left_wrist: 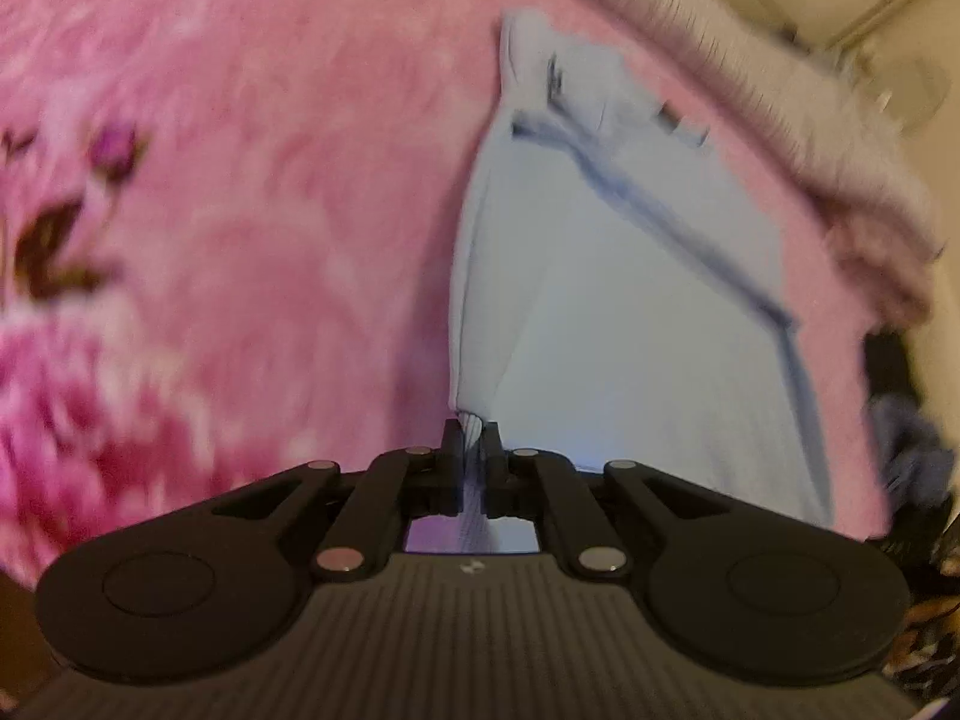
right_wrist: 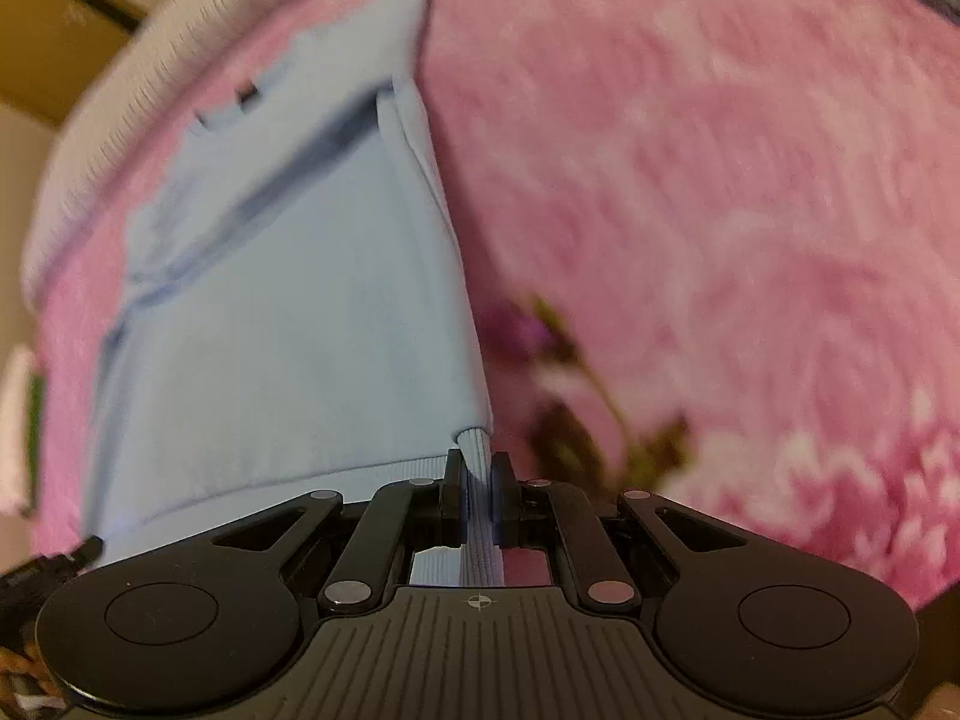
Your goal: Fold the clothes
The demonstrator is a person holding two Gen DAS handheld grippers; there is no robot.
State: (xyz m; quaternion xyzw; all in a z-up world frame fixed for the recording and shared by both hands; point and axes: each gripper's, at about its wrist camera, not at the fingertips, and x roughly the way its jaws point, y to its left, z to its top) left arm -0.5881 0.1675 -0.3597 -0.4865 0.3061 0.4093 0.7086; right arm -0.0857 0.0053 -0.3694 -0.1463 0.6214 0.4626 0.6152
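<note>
Sweatshirt (right_wrist: 288,312), pale blue, spread over a pink flowered blanket (left_wrist: 240,180) on the bed, gripped at its near ribbed hem by both tongs. Left tongs (left_wrist: 472,438) pinched together on the hem's left corner, ribbed cloth squeezed between the pads; right tongs (right_wrist: 478,468) likewise clamped on the right corner, a tuft of ribbing poking up between the fingers. Seen blurred in both views, so likely caught mid-motion. Farther out: body of the garment lying fairly flat, a long dark crease or shadowed fold running slantwise across it, side edge doubled over along the blanket. Farther still: what looked like the neckline with a small dark label, near the blanket's pale fringed edge (right_wrist: 120,78). Beyond that, a cream wall and fittings too smeared to name.

Judged to be a lengthwise fold in hand, hem held ready to travel toward the neck, or equally a hem just pulled taut for smoothing. Called for next, either way: both corners kept level and evenly tensioned, cloth not let slip from the pads
</note>
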